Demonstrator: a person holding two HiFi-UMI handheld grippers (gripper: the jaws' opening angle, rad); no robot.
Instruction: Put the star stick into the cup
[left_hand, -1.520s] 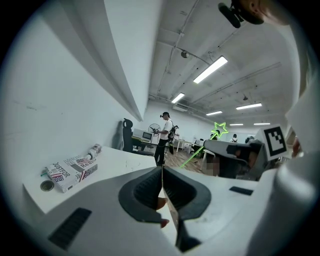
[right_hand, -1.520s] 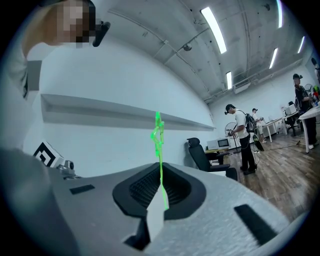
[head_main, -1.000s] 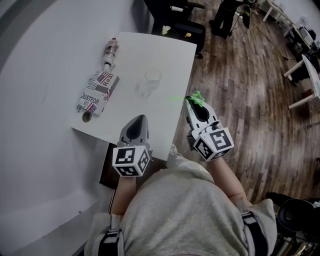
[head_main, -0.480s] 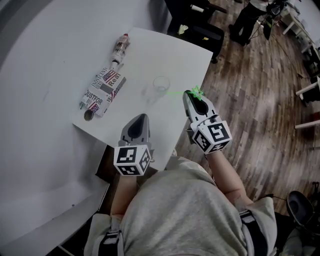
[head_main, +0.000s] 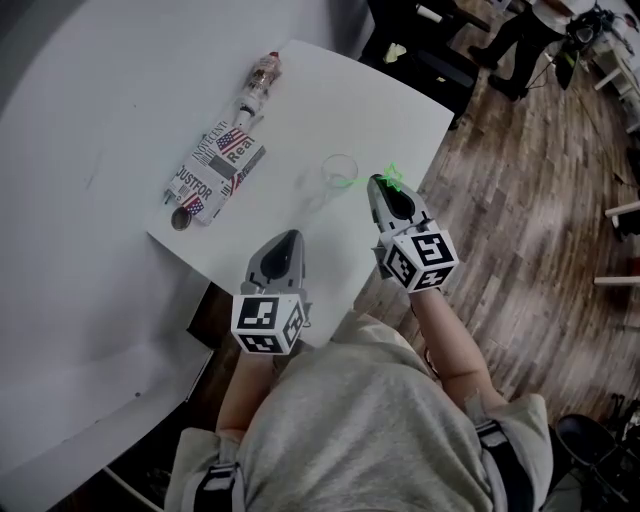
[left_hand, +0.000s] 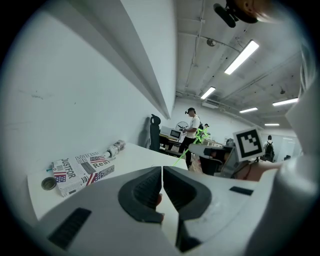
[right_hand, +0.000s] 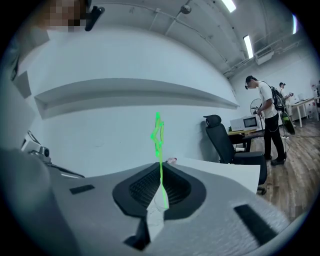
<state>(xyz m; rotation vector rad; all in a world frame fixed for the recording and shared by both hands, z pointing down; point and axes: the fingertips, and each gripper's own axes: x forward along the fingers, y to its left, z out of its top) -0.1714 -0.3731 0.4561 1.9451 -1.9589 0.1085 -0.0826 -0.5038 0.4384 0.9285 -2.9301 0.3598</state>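
R hand-held gripper (head_main: 380, 188) pinches star stick (head_main: 393, 178), tip near cup (head_main: 339, 170) rim: carry step. Next: align over cup, lower in. L hand-held gripper (head_main: 287, 240) pressed together, empty.

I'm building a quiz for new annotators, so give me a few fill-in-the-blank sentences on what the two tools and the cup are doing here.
The right tool is shut on a thin green stick topped with a ____.
The left tool is shut and holds ____.
On the white table, the clear glass cup stands nearer the ____ tool.
Missing words: star; nothing; right.
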